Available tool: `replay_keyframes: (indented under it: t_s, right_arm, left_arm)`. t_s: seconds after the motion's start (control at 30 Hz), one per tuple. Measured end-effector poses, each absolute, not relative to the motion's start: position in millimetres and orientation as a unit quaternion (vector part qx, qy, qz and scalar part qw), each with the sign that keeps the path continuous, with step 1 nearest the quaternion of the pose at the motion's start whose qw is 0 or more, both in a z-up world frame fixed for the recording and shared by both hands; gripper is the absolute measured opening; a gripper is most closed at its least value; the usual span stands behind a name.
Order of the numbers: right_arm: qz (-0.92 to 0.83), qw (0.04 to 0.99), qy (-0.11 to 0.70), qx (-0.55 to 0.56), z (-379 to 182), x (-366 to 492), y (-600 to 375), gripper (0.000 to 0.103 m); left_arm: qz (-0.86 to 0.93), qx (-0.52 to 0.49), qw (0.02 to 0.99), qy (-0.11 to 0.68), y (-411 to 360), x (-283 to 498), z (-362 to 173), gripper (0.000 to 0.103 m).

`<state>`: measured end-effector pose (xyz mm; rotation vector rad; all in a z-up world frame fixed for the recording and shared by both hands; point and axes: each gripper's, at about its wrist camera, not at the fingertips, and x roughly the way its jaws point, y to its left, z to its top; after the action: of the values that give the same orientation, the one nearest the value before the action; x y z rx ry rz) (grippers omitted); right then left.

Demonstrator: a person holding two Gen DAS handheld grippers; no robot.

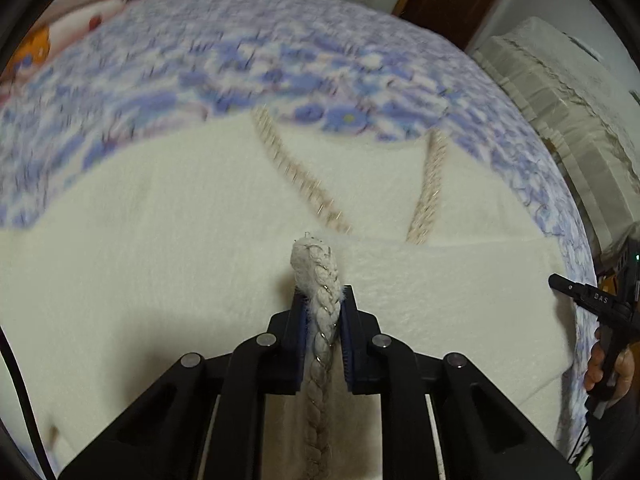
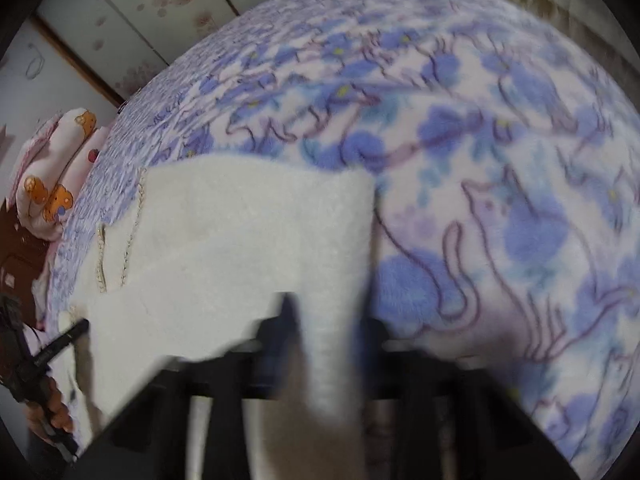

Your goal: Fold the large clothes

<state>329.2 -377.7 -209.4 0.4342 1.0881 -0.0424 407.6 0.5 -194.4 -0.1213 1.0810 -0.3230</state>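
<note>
A large fluffy white garment with beige braided trim lies spread on a bed with a blue-and-white floral blanket. My left gripper is shut on a braided edge of the garment, lifted off the fabric below. My right gripper is shut on a fold of the white garment; that view is motion-blurred. The garment stretches away to the left there, on the blanket. Each gripper shows at the edge of the other's view, the right one and the left one.
Pillows with orange prints lie at the head of the bed. A pale covered box or appliance stands beside the bed on the right. A wall with panels is behind the bed.
</note>
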Motion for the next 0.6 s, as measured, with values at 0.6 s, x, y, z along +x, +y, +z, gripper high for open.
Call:
replay_keyframes:
  t_s: [0.6]
  right_arm:
    - [-0.072, 0.879, 0.456, 0.117, -161, 284, -340, 0.042]
  left_arm:
    - [-0.102, -0.041, 0.859, 0.500, 6, 387, -187, 0.032]
